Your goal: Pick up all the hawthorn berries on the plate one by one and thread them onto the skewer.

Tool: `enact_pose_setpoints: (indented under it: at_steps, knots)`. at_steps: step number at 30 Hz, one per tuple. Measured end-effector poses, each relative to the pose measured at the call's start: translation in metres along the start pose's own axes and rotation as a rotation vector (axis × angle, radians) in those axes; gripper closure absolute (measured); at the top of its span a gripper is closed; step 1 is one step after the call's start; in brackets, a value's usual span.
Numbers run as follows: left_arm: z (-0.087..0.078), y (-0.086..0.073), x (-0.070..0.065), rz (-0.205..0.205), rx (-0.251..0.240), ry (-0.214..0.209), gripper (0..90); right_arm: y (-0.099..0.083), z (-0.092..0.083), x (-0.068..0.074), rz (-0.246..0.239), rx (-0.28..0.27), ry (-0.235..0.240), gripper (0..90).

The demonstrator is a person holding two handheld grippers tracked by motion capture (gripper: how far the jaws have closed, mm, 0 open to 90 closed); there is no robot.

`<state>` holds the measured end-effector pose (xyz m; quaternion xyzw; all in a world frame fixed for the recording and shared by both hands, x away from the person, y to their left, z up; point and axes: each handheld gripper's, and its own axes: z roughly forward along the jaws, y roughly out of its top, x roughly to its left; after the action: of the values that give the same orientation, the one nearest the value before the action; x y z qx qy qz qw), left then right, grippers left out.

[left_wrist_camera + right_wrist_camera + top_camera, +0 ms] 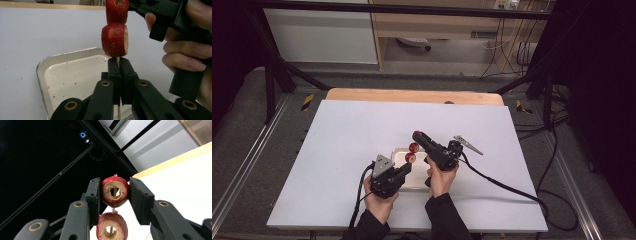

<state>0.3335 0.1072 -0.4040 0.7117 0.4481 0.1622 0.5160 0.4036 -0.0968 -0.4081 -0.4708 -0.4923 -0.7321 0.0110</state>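
**Two claws on a fruit skewer above the tray**

Left claw (119, 65) clamped on thin wooden skewer stick (117, 59), just under lower cored red fruit piece (115, 40). Right claw (115, 192) squeezes upper cored red fruit piece (114, 191) from both sides; stick runs through its hole. Skewer held upright over shallow white rectangular tray (47, 62), speckled with red bits, on white counter (352, 125).

The high view looks down on the table (337, 150); both gripper views sit close, sharing the skewered fruit (115, 40).
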Motion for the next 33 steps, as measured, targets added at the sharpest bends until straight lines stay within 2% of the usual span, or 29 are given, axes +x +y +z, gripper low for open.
enact_pose_setpoints:
  at_steps: [5, 11, 18, 25, 33]
  knots:
    - [0.001, -0.002, 0.002, 0.002, 0.014, -0.005, 88.7, -0.001, -0.002, 0.001, -0.014, 0.014, -0.001, 63.1]
    - [-0.001, -0.003, 0.006, 0.025, 0.019, -0.017, 88.6, 0.002, -0.003, 0.002, -0.036, 0.052, -0.003, 61.9]
    - [-0.012, -0.006, 0.019, 0.052, 0.017, -0.024, 88.4, 0.013, -0.015, 0.004, -0.133, 0.145, -0.027, 45.4]
    - [-0.018, -0.010, 0.034, 0.084, 0.038, -0.024, 88.3, 0.014, -0.027, -0.003, -0.298, 0.346, -0.080, 24.6]
    - [-0.027, -0.012, 0.047, 0.140, 0.072, -0.029, 88.1, 0.008, -0.042, -0.014, -0.483, 0.511, -0.136, 6.8]
